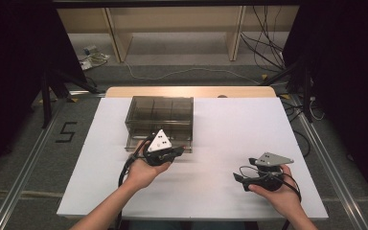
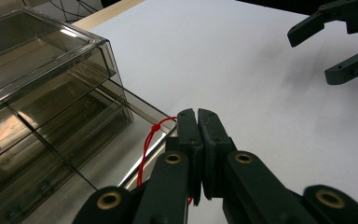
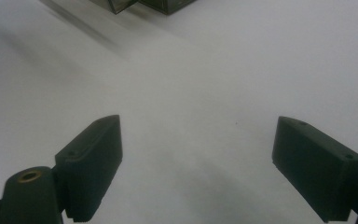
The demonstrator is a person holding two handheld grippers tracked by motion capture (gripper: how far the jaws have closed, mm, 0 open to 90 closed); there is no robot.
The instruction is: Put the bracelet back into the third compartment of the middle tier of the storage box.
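Presently: smoked clear-plastic drawer box (image 1: 159, 120), far left-centre of the white table sheet (image 1: 220, 124), bottom drawer drawn partly out. Thin red string loop (image 2: 151, 137) at that drawer's front, clenched in the left gripper (image 2: 198, 116). Right gripper (image 3: 198, 168), released, jaws wide, above bare sheet, well apart.

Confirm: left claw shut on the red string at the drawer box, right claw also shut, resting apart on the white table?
Not quite. The right claw is open, its jaws wide apart in the right gripper view. The rest holds: left claw shut on the red string by the drawer box.
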